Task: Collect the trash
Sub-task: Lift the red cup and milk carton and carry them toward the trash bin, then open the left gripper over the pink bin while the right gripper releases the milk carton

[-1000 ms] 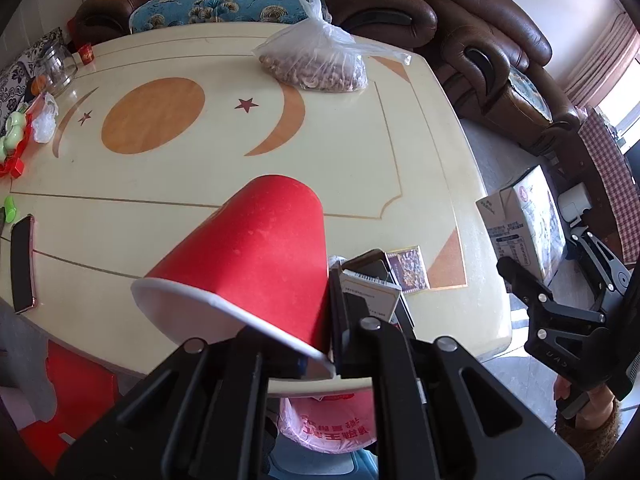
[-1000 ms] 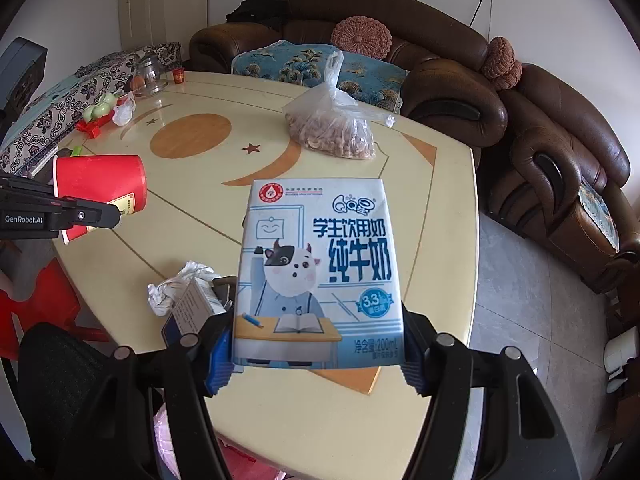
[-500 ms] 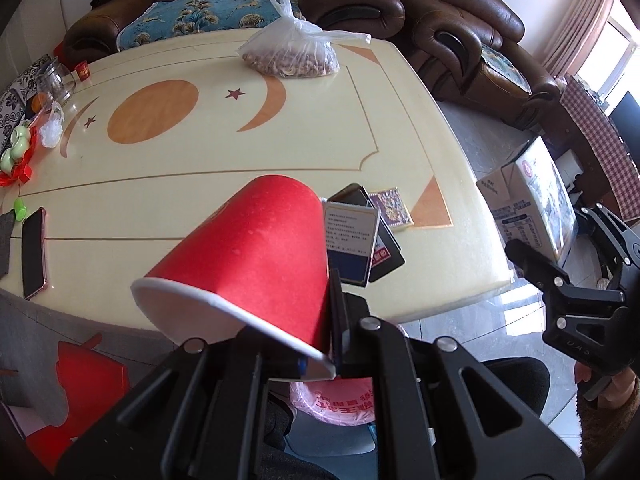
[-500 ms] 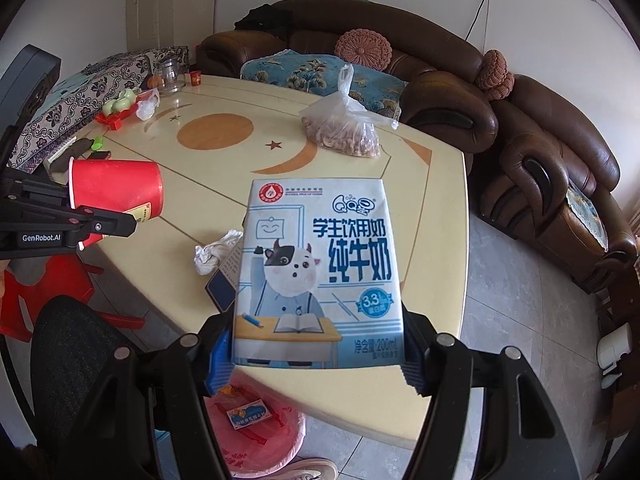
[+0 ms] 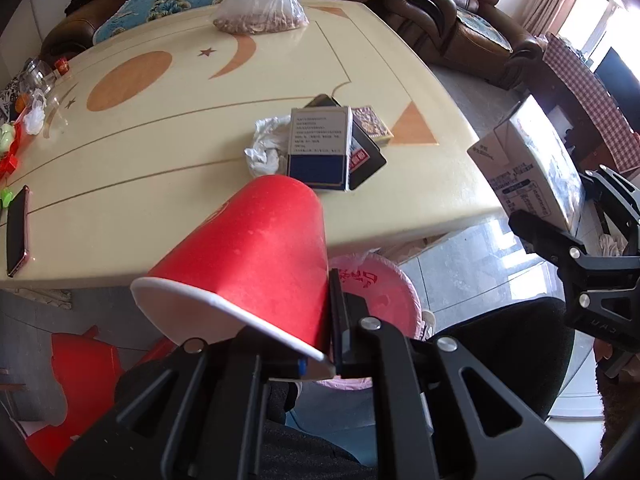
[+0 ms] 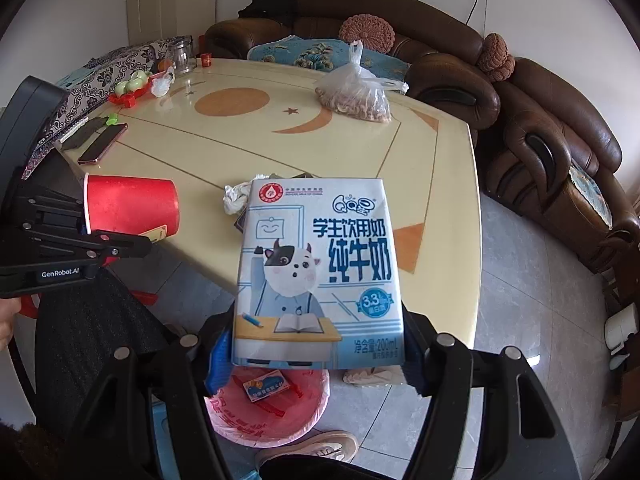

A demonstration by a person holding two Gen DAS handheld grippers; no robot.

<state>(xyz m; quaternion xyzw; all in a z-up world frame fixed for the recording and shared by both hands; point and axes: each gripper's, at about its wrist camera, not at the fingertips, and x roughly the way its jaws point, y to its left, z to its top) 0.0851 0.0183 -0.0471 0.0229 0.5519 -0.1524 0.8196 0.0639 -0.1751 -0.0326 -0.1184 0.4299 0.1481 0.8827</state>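
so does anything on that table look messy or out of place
Yes: near the cream table's front edge, a crumpled white tissue lies against an untidy overlapping heap of small boxes, a blue-and-white carton on top. Nothing looks spilled.

Cream table (image 5: 168, 152) bears a nut bag (image 5: 260, 16), boxes (image 5: 320, 148), perhaps crumpled tissue (image 5: 266, 144).

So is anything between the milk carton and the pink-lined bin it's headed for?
Nothing visible. The milk carton, clamped in the right gripper, hangs past the table edge, and the pink-lined bin sits open on the floor below, holding only a small packet.
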